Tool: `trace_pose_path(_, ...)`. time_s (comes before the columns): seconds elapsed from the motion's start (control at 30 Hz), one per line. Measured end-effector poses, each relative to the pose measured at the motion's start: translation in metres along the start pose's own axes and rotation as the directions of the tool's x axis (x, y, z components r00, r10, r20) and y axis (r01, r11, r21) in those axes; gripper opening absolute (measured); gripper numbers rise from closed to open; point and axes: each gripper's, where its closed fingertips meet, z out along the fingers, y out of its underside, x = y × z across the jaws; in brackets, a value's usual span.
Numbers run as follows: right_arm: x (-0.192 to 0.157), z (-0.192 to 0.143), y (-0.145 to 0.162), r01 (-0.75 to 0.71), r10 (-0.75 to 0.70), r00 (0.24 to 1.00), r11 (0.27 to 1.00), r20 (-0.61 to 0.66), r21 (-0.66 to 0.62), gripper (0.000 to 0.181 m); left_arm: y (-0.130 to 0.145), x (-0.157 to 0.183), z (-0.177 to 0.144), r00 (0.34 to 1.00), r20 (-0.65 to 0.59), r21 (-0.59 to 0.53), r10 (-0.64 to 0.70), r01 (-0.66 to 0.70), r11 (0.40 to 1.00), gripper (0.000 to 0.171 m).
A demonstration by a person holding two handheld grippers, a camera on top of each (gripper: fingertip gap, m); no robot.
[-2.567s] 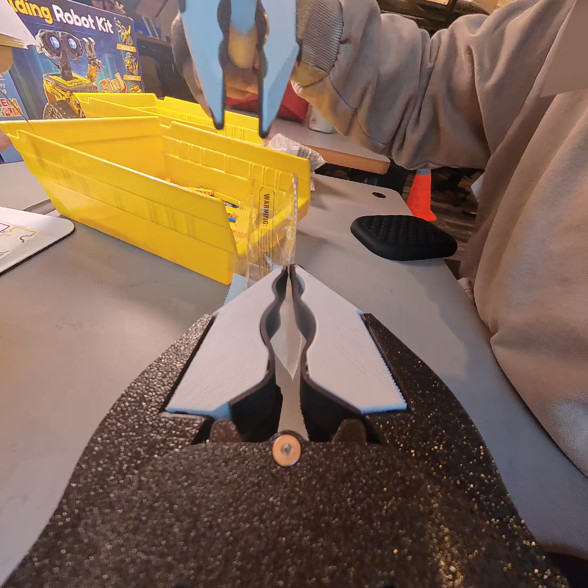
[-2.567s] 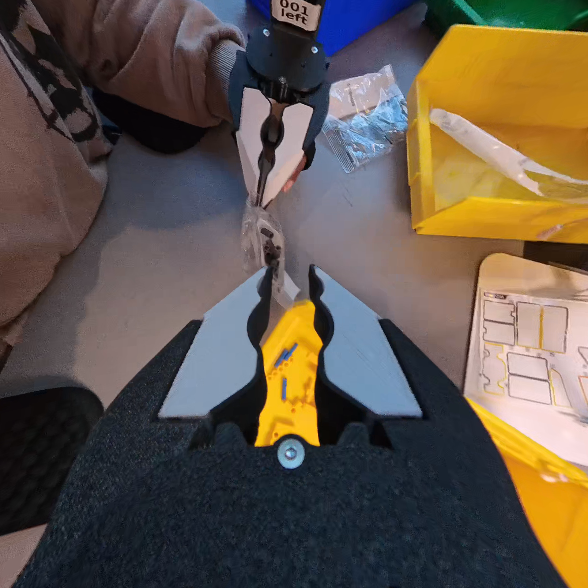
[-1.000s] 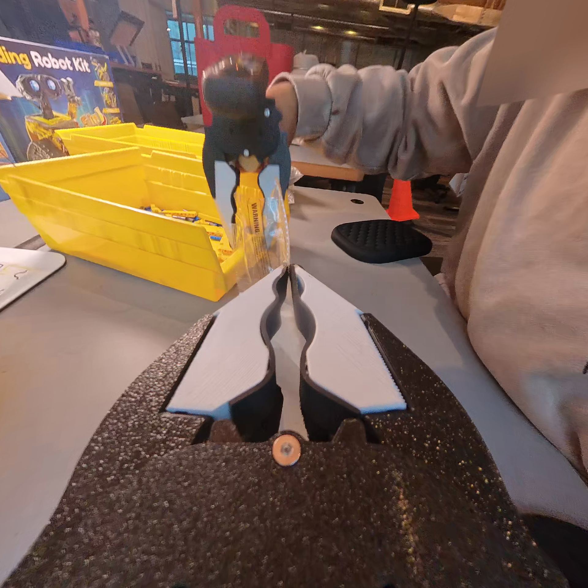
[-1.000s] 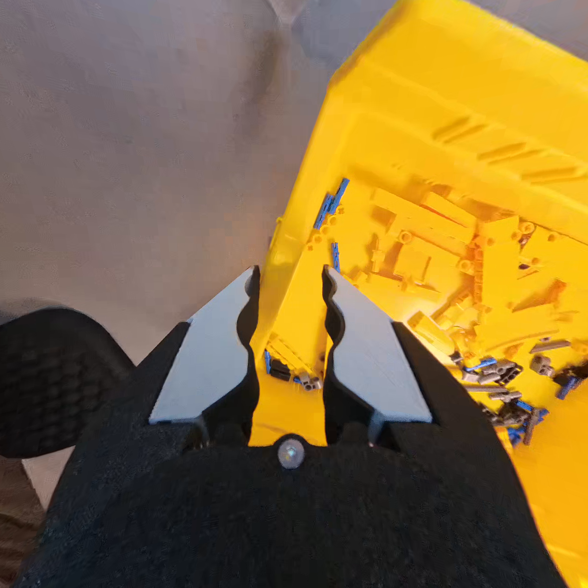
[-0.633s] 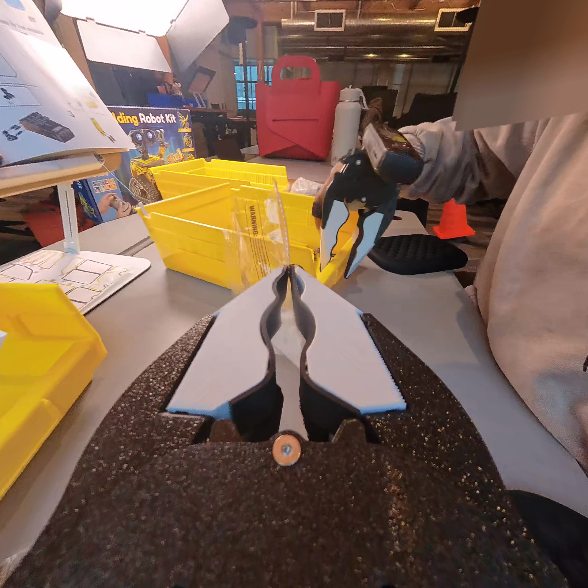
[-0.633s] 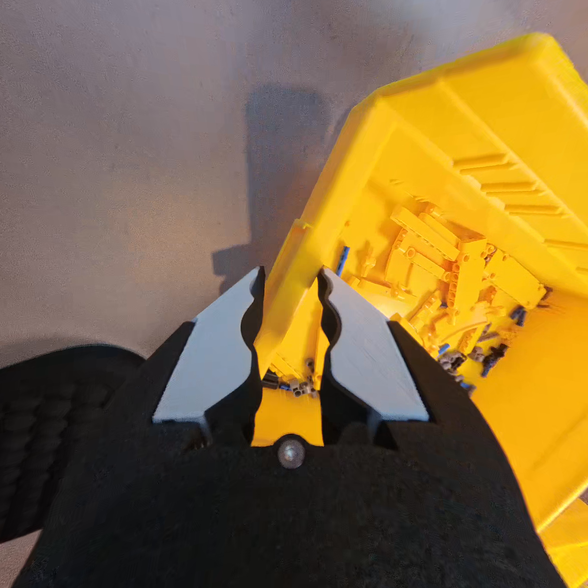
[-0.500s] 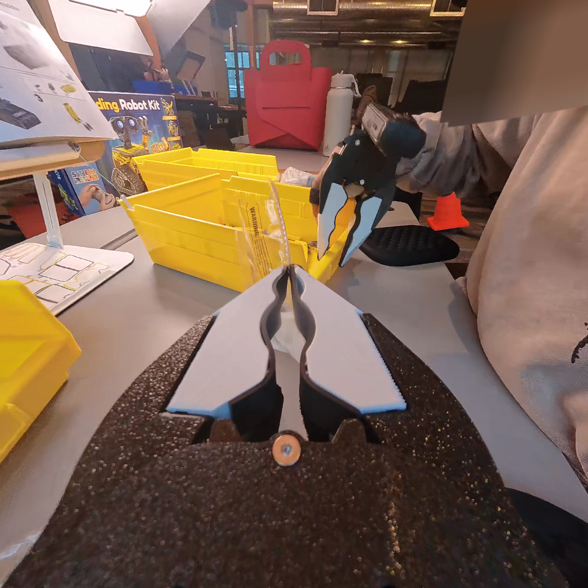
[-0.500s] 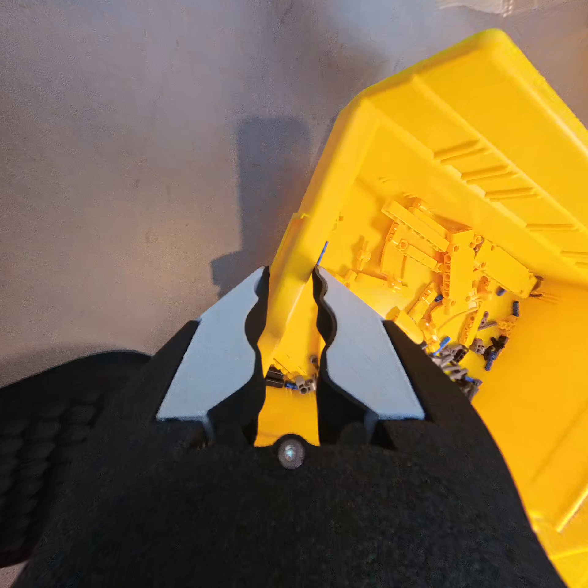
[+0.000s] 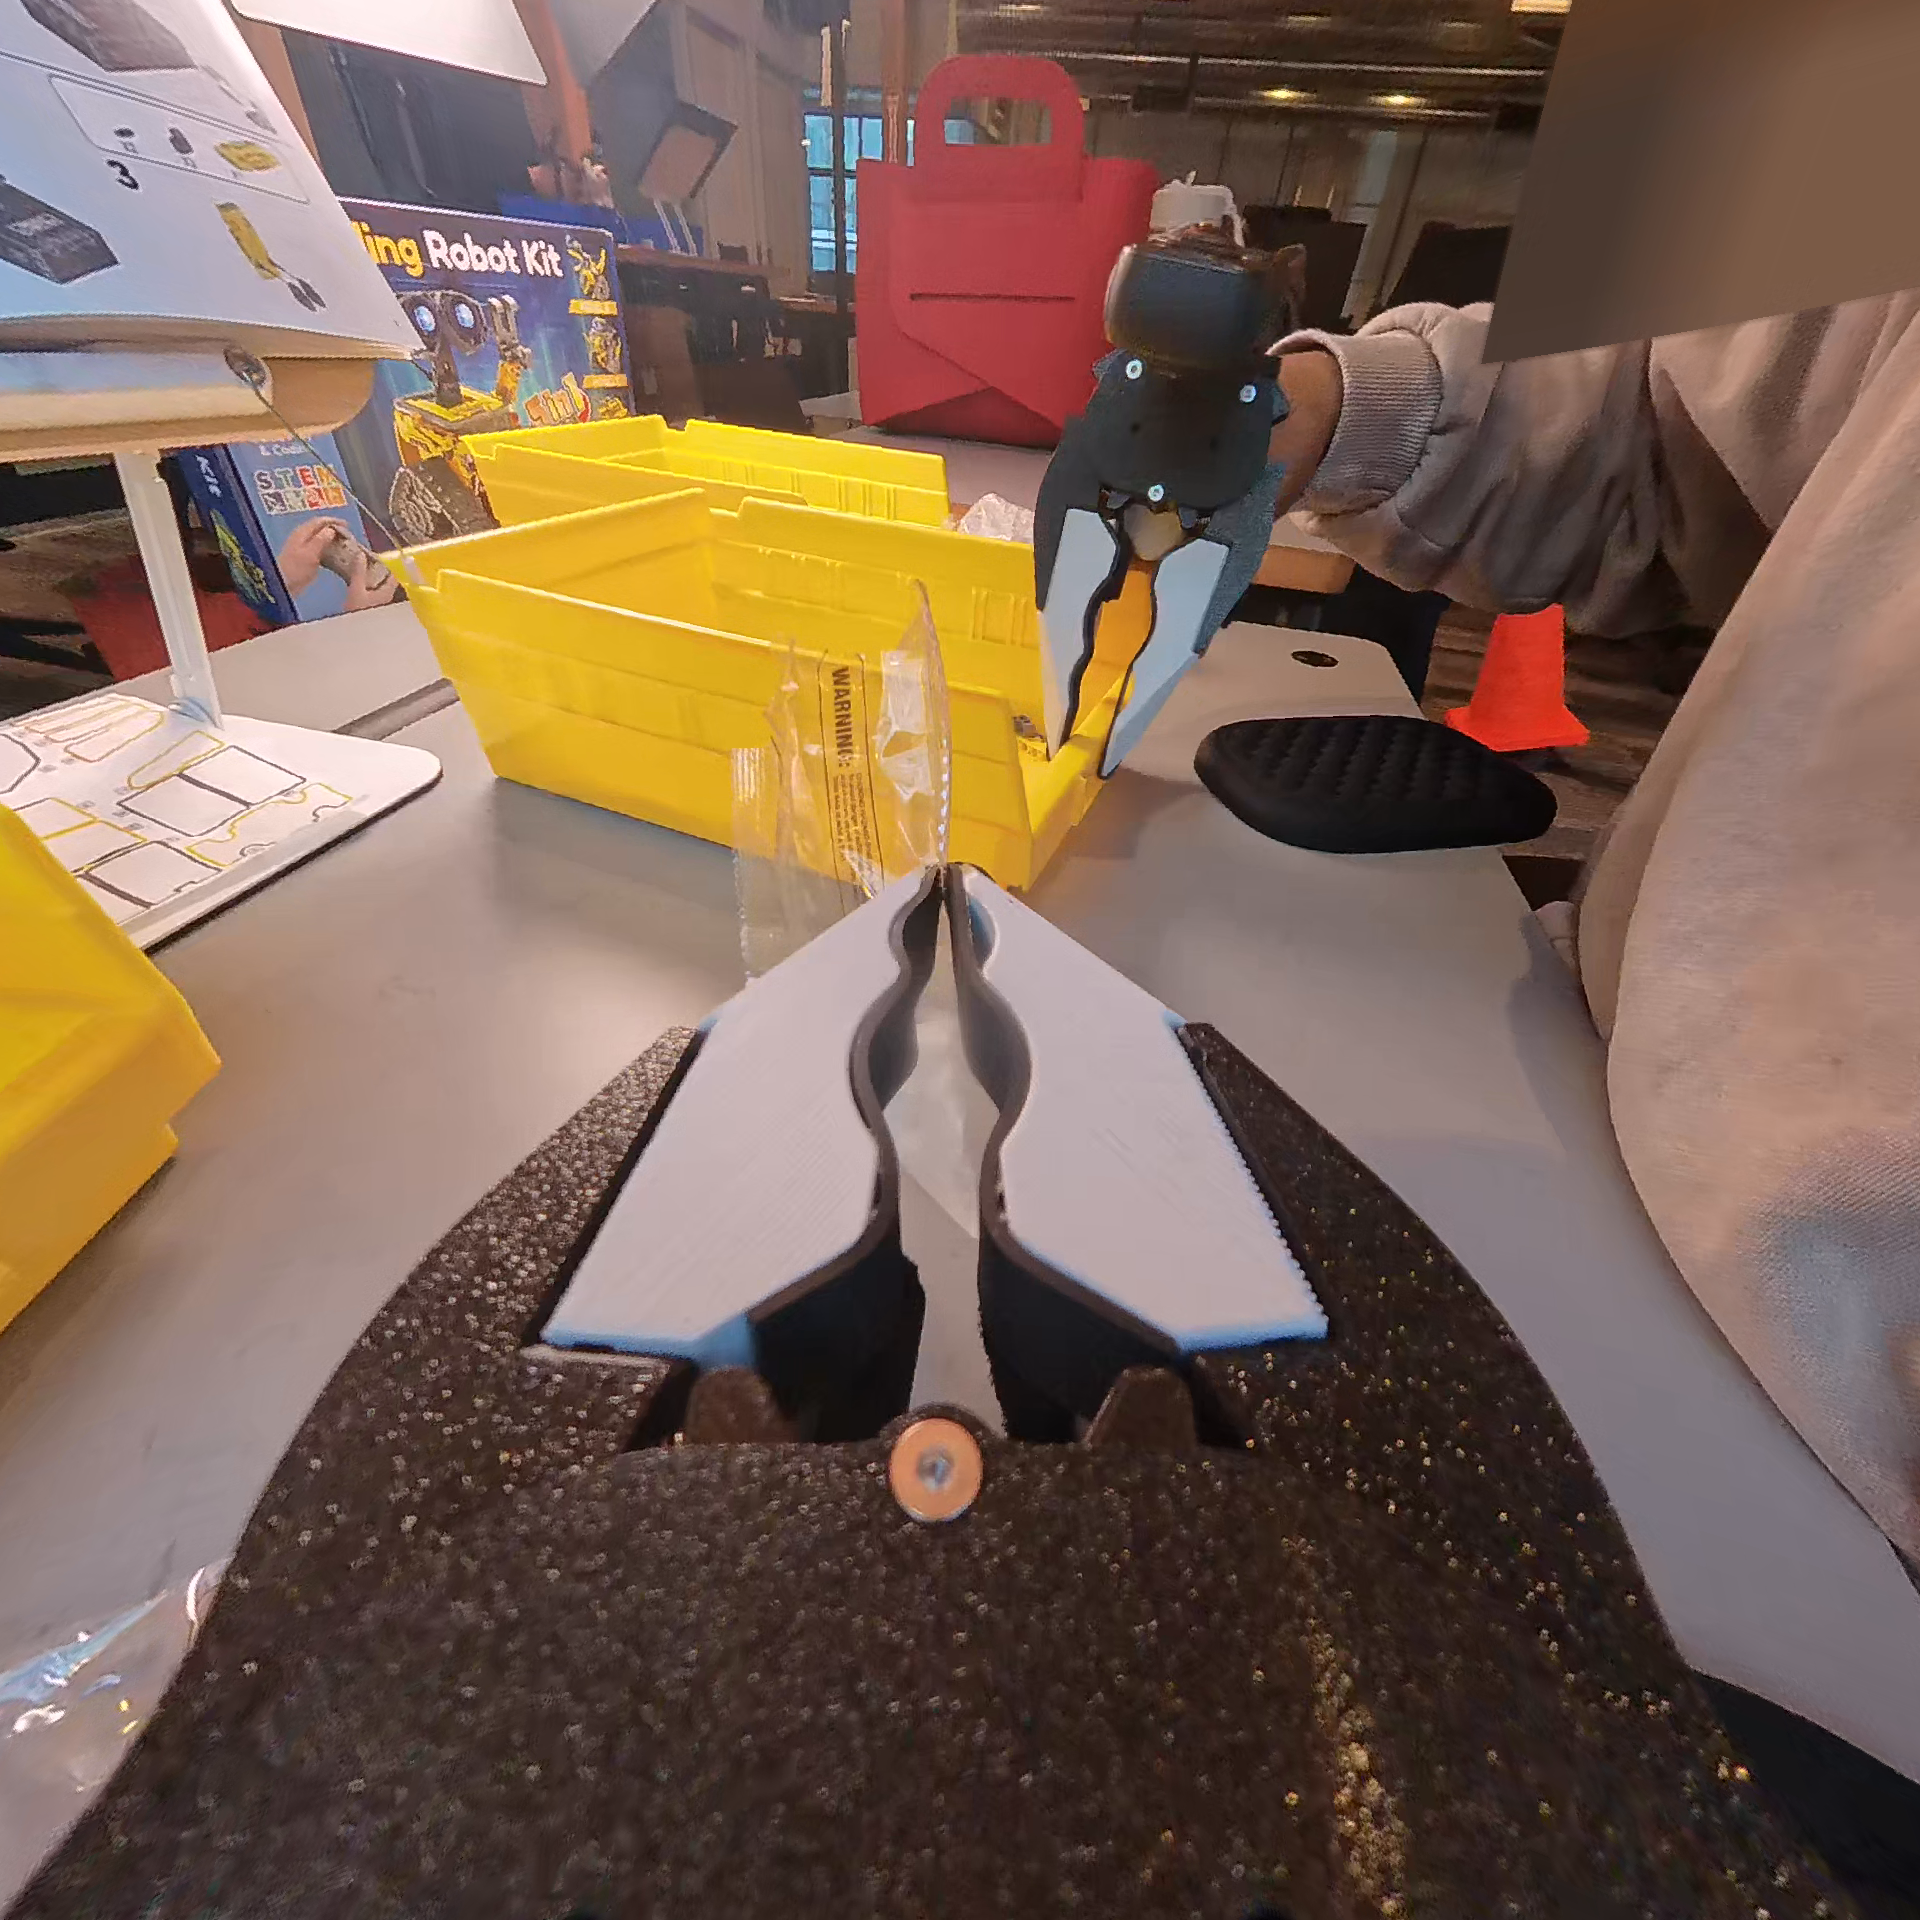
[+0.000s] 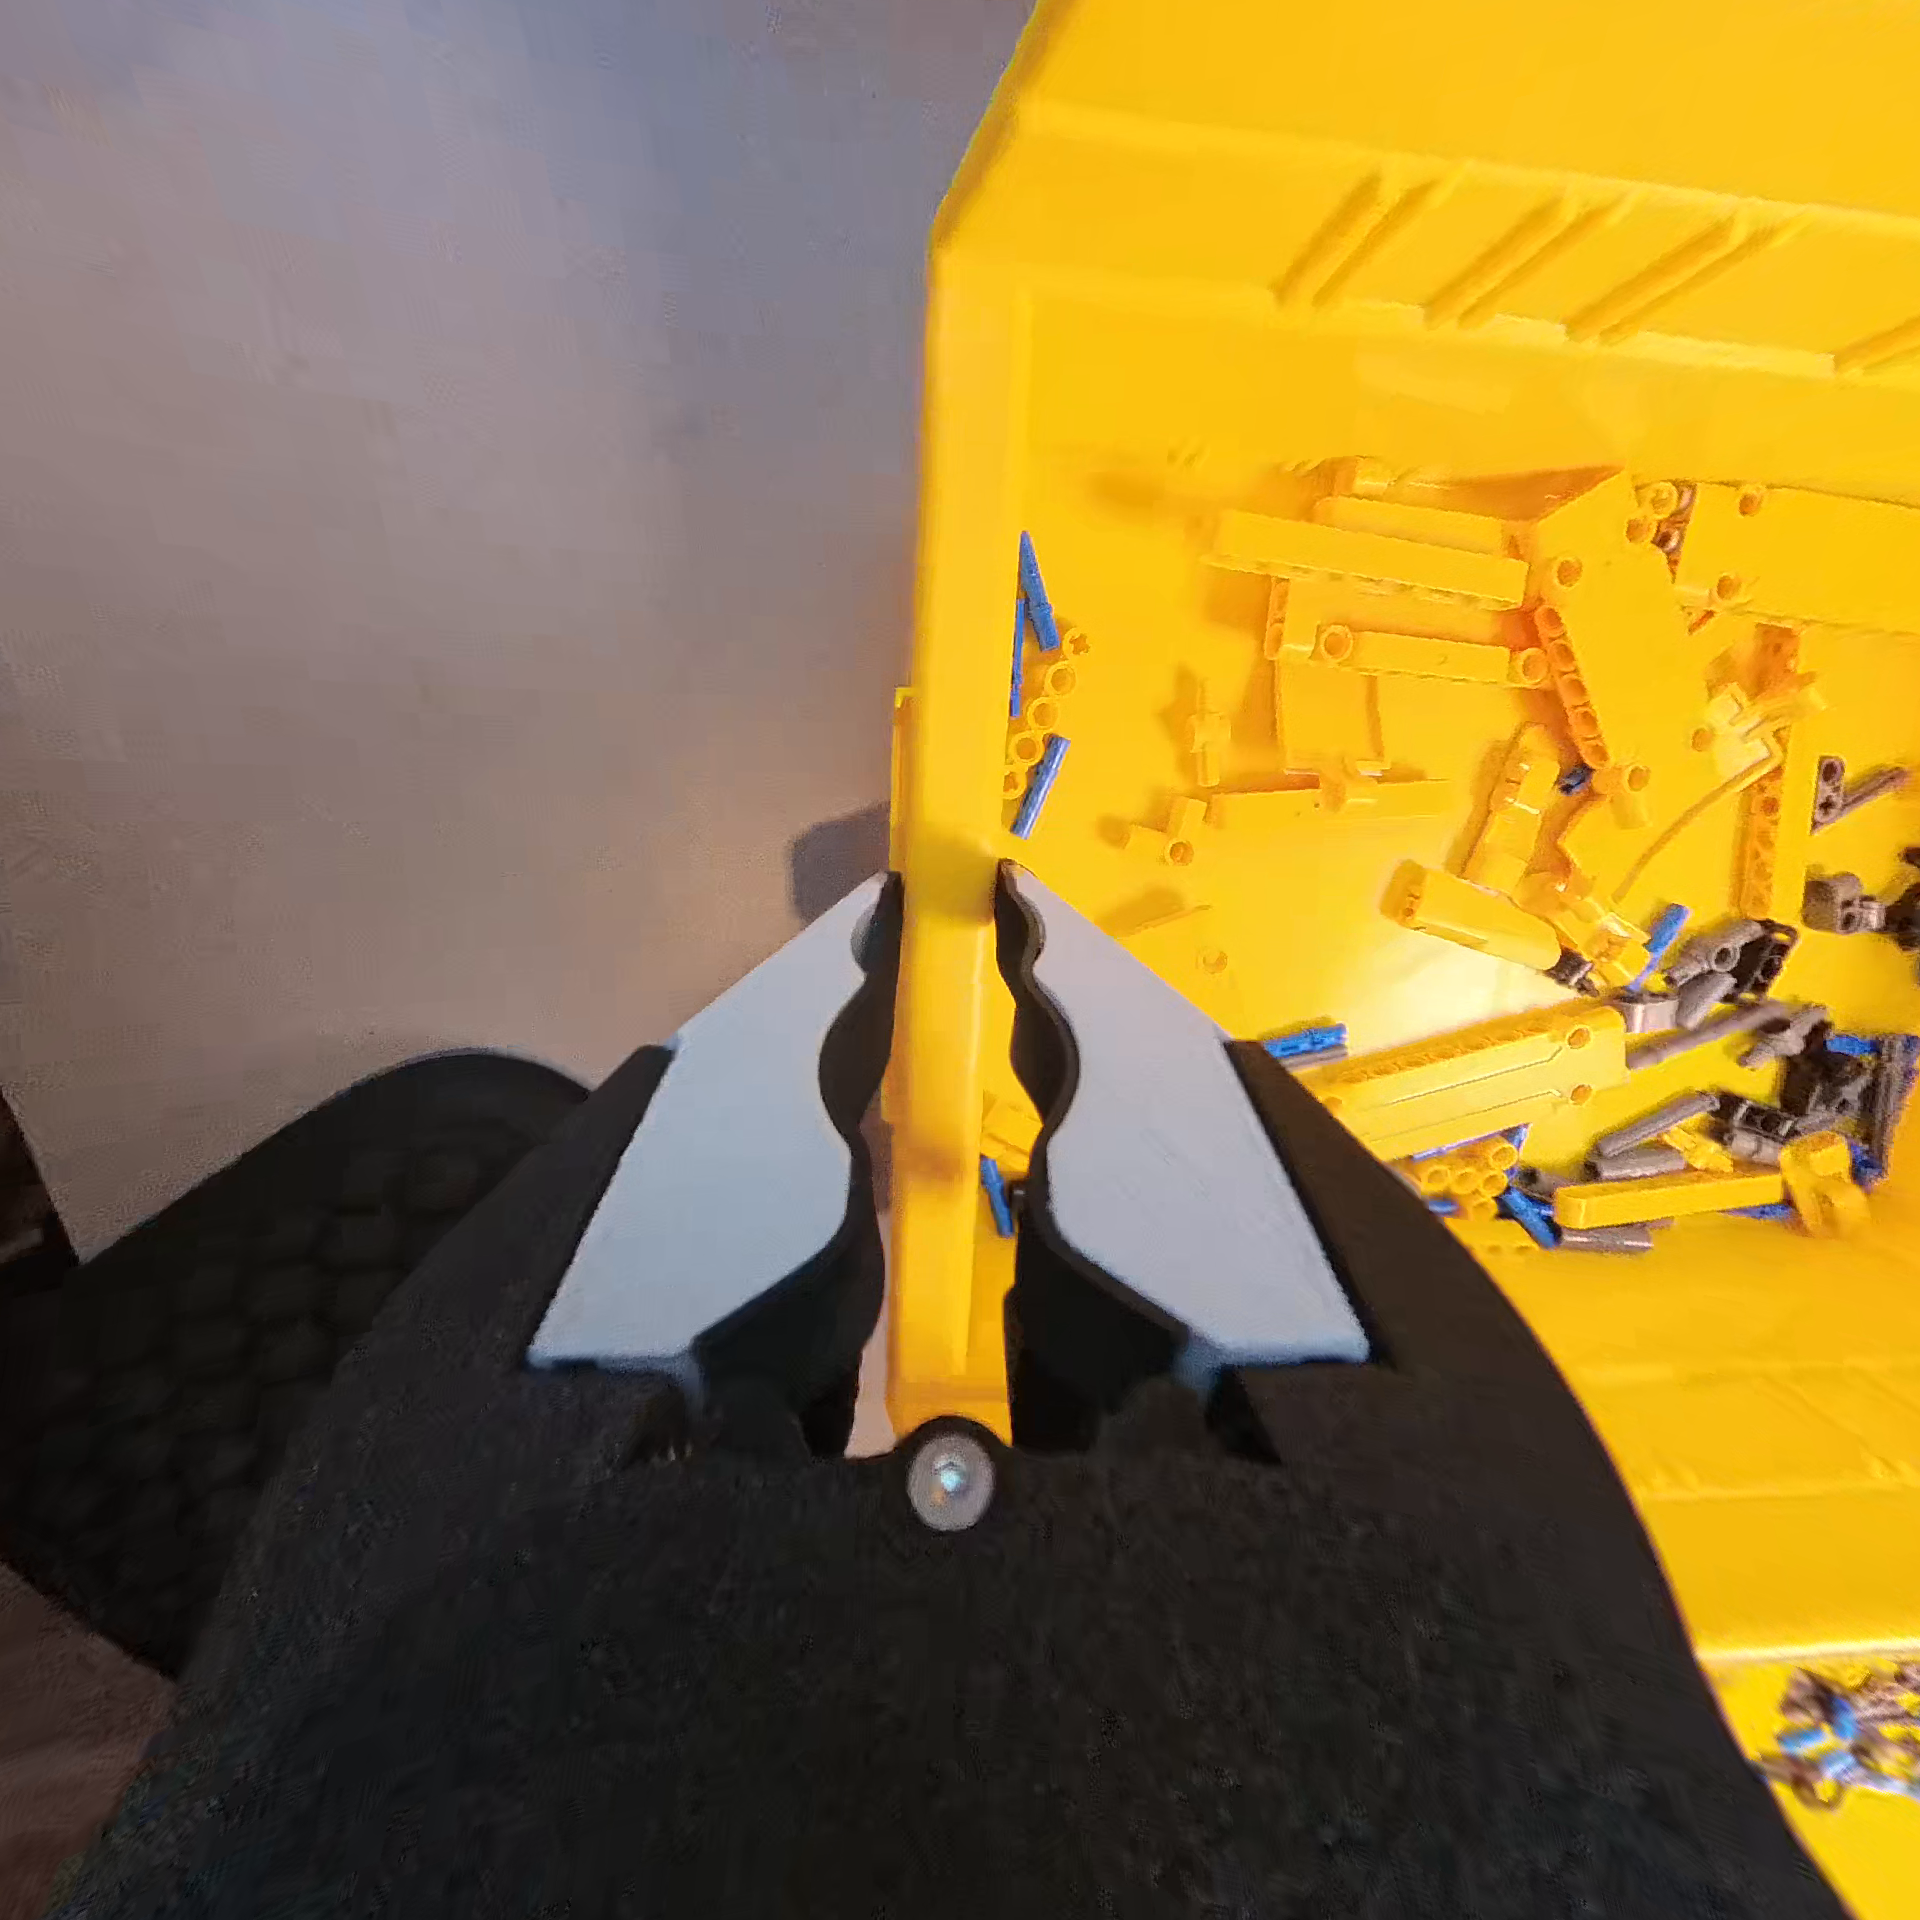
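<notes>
On the grey table point(image 9: 416, 1039), the left gripper point(image 9: 943, 883) has its fingers pressed together on the lower edge of a clear plastic bag point(image 9: 852, 769), which stands upright above the tips, empty as far as can be seen, with a printed strip down its middle. Just beyond the bag sits a yellow bin point(image 9: 644, 665), with more yellow bins behind it. The right gripper point(image 10: 945, 883) comes down on that bin's near right corner and pinches the side wall point(image 10: 940, 1039), one finger outside and one inside. From the right wrist view the bin holds a loose heap of building pieces point(image 10: 1507, 831): yellow beams, grey connectors and small blue pins. A black pad point(image 9: 1371, 779) lies on the table to the right of the bin, near the person's grey sleeve point(image 9: 1507, 468). To the left stand a white instruction stand point(image 9: 177, 644), a blue kit box point(image 9: 468, 343) and the edge of another yellow bin point(image 9: 73, 1091). A red bag point(image 9: 987, 281) and an orange cone point(image 9: 1522, 675) are farther back.
</notes>
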Motion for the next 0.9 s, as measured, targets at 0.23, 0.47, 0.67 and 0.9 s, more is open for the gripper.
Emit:
trace_pose_path(0.23,0.029,0.003,0.000,-0.148,0.147,0.987,0.989,-0.056,0.003,0.016,-0.001,0.001,0.001,1.000,0.005,-0.001,0.007,-0.007,1.000,0.000)
trace_pose_path(0.47,0.029,0.003,0.000,-0.185,0.185,0.981,0.983,-0.051,0.005,0.016,-0.001,0.005,0.002,1.000,-0.006,-0.005,0.016,-0.016,1.000,0.000)
trace_pose_path(0.67,-0.023,0.001,-0.013,-0.154,0.154,0.988,0.988,0.006,0.002,0.015,-0.004,0.007,0.001,1.000,-0.008,0.002,0.023,-0.023,1.000,0.000)
trace_pose_path(0.9,-0.033,-0.001,-0.015,-0.194,0.194,0.981,0.981,0.003,0.027,0.015,-0.006,0.010,0.001,1.000,-0.013,0.004,0.028,-0.028,1.000,0.000)
